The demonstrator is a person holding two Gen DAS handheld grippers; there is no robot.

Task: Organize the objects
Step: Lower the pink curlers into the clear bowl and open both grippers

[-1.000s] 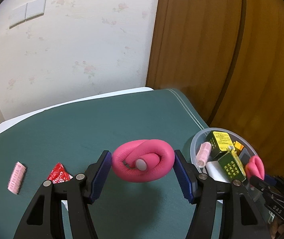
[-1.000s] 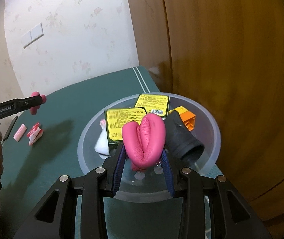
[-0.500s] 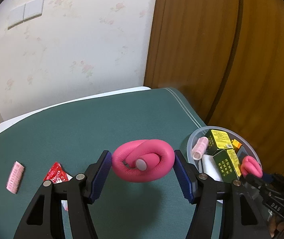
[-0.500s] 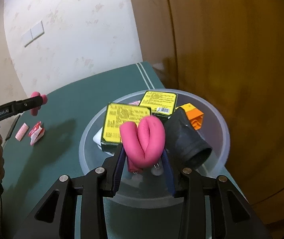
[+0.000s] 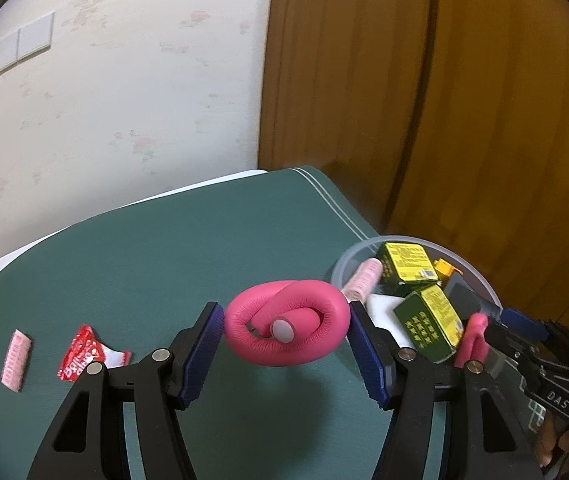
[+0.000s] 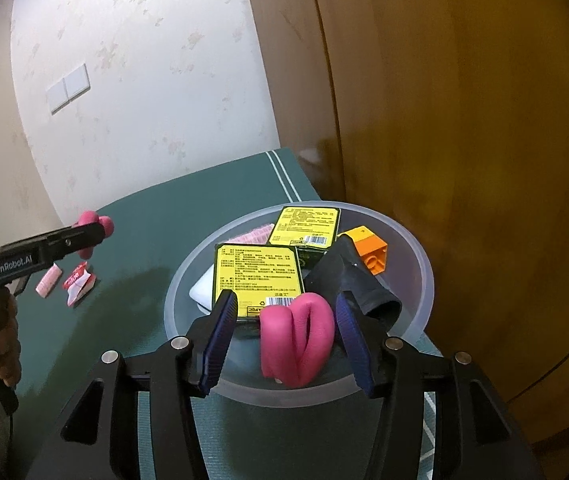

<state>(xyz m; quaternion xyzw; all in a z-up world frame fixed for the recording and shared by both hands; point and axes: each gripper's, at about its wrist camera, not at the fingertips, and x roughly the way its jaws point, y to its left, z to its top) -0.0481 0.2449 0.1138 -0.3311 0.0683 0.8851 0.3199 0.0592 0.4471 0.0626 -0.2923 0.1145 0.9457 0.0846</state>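
Note:
My left gripper (image 5: pixel 286 340) is shut on a coiled pink roll (image 5: pixel 288 322) and holds it above the green table, left of the clear bowl (image 5: pixel 480 276). My right gripper (image 6: pixel 286 330) is open over the near side of the bowl (image 6: pixel 420 256); a folded pink roll (image 6: pixel 296 338) lies between its parted fingers inside the bowl. The bowl also holds two green and yellow boxes (image 6: pixel 258 274), a black tube (image 6: pixel 358 284), an orange block (image 6: pixel 368 250), a pink curler (image 6: pixel 252 236) and a white piece (image 6: pixel 202 292).
A pink hair curler (image 5: pixel 16 354) and a red and white wrapper (image 5: pixel 84 354) lie on the green mat (image 5: pixel 188 248) at the left. A wooden door (image 6: pixel 464 120) stands close behind the bowl, at the table's right edge. A papered wall is at the back.
My right gripper has opened and let go of the folded pink roll, which dropped into the bowl. My left gripper, still holding its coiled roll, has moved closer to the bowl.

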